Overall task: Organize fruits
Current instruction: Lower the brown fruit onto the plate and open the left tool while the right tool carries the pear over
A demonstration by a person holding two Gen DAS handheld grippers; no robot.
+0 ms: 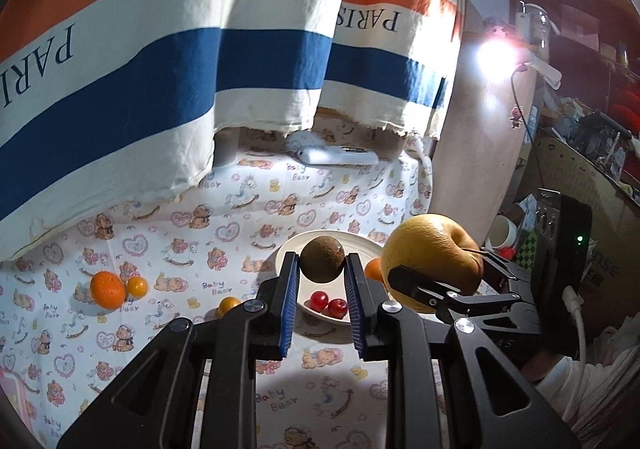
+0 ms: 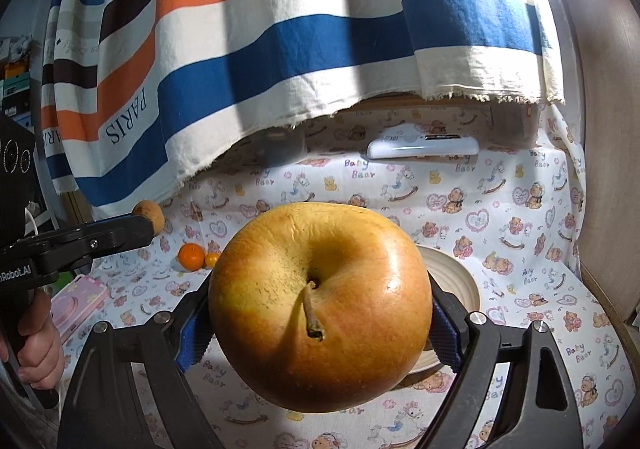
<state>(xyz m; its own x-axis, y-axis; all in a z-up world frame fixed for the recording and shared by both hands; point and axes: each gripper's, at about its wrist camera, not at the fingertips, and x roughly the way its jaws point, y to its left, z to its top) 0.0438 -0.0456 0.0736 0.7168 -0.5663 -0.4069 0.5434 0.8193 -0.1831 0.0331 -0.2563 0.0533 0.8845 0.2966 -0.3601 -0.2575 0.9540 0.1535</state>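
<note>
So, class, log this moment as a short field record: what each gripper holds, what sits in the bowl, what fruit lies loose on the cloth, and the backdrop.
left gripper: shut on a small brown fruit, held above the bowl
right gripper: shut on a large yellow apple, lifted off the table
bowl: white, holds red cherry tomatoes
loose on the tablecloth: an orange, two small yellow-orange fruits
backdrop: striped hanging cloth

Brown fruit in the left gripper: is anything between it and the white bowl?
Nothing visible. The brown fruit hangs in the left gripper above the bowl, which holds red fruits; the apple in the right gripper is off to the side.
</note>
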